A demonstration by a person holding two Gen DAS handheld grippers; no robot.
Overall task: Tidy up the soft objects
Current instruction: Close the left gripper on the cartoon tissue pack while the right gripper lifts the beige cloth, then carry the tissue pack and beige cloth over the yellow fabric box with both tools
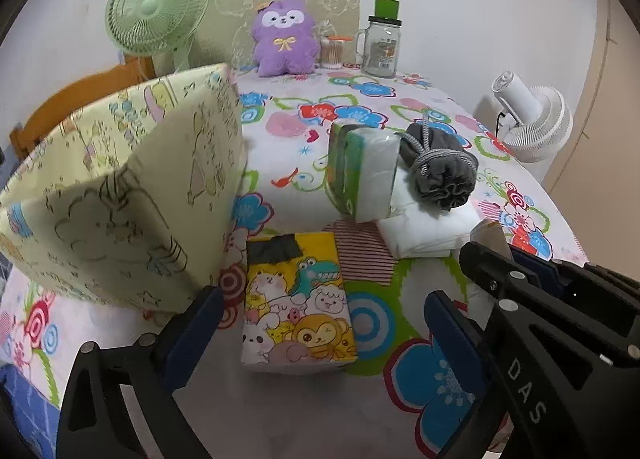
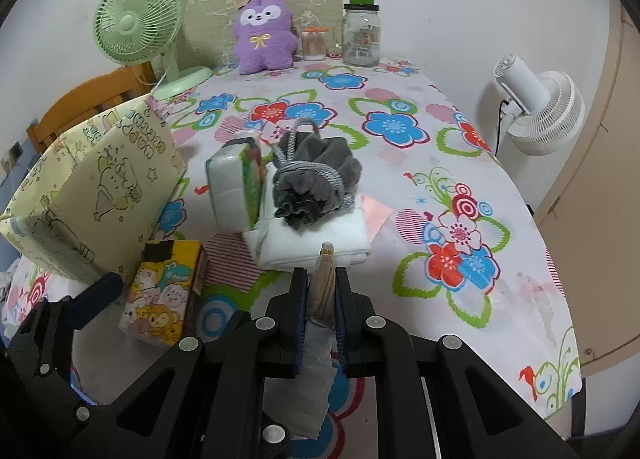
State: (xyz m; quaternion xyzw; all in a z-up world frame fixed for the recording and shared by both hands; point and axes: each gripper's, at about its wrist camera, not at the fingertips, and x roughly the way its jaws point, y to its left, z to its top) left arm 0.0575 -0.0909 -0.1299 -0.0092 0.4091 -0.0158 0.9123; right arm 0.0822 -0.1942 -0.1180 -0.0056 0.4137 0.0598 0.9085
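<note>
My left gripper stands open above the table's near edge. A cartoon-print tissue pack lies flat between its fingers, untouched. My right gripper is shut on a thin plastic-wrapped packet, held off the table; it also shows at the right of the left wrist view, right gripper. A pale yellow fabric box stands tilted at the left. A green tissue pack stands on end beside a grey drawstring pouch, which rests on a folded white cloth. A purple plush sits at the back.
A striped cloth lies by the white cloth. At the back stand a green fan, a glass jar and a swab jar. A white fan is off the table's right edge, a wooden chair behind the box.
</note>
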